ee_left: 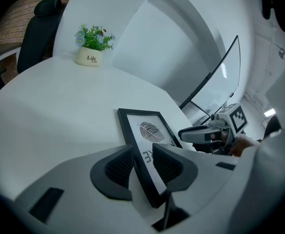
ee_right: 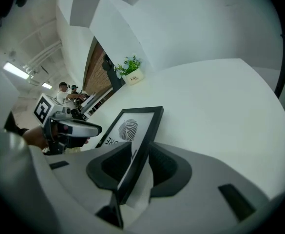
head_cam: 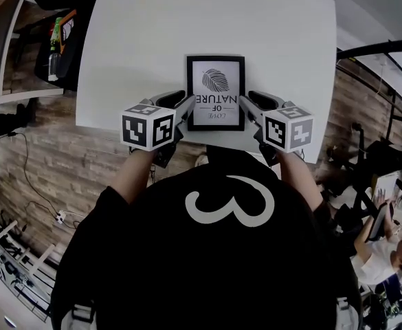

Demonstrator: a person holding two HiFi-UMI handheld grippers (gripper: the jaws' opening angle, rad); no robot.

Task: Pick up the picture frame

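Note:
A black picture frame with a leaf print and the words "LOVE OF NATURE" lies near the front edge of the white table. My left gripper is shut on its left side and my right gripper on its right side. In the left gripper view the frame runs edge-on between the two dark pads of the left gripper, with the right gripper beyond. In the right gripper view the frame sits tilted between the pads of the right gripper, and the left gripper shows at left.
A small potted plant in a white pot stands at the table's far side, also in the right gripper view. A black chair stands behind the table. The floor has a brick pattern, and seated people are at the lower right.

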